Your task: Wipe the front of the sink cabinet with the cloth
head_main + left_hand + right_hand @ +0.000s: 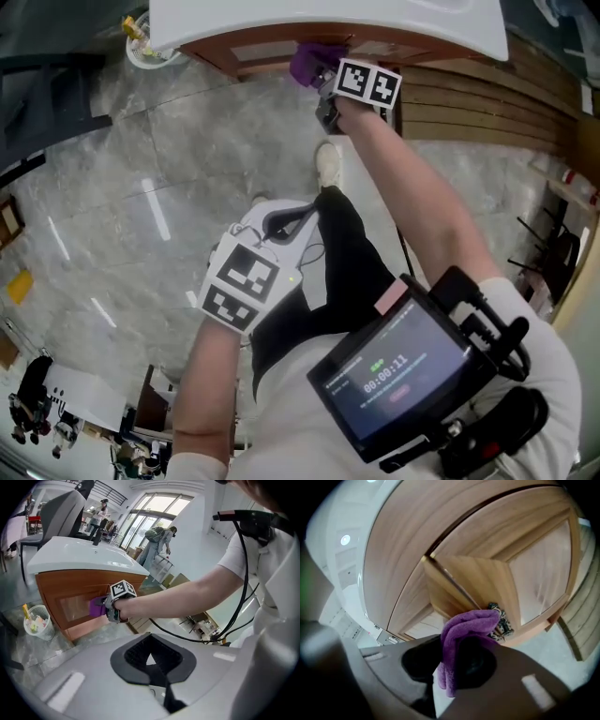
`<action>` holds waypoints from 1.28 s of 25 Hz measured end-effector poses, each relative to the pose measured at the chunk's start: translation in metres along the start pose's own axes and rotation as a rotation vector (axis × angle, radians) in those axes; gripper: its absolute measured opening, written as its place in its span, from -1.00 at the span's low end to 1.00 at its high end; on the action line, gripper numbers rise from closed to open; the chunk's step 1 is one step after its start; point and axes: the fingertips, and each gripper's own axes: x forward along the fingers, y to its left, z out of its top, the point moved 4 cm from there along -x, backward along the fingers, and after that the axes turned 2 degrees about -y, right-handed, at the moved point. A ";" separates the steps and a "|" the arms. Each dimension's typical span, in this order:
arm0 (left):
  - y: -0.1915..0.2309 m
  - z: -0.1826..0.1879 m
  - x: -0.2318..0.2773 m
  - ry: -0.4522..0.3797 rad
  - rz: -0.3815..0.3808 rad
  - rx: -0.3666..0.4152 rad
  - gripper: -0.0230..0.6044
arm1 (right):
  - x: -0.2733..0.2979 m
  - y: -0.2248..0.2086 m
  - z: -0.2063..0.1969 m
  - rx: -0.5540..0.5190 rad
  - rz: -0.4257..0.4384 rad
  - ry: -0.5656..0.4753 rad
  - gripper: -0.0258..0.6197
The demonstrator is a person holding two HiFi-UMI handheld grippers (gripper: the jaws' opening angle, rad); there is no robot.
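Bare marble floor (141,169) fills the frame's left, below the sink cabinet (248,45) along the top edge. At top centre the right gripper (452,665) has its jaws clamped on the purple cloth (464,625) at the cabinet front. The left gripper (151,660) sits mid-frame, jaws together.
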 end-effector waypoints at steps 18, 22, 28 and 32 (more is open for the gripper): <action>0.019 0.030 0.026 0.043 -0.083 0.054 -0.91 | -0.021 -0.042 0.016 0.030 -0.017 0.004 -0.70; 0.028 0.034 0.023 0.053 -0.093 0.063 -0.91 | -0.022 -0.052 0.026 -0.004 -0.047 0.015 -0.70; 0.045 0.035 0.017 0.064 -0.104 0.076 -0.91 | -0.027 -0.069 0.034 -0.013 -0.107 0.004 -0.70; 0.037 0.049 0.033 0.073 -0.109 0.082 -0.91 | -0.053 -0.103 0.053 -0.043 -0.157 0.002 -0.70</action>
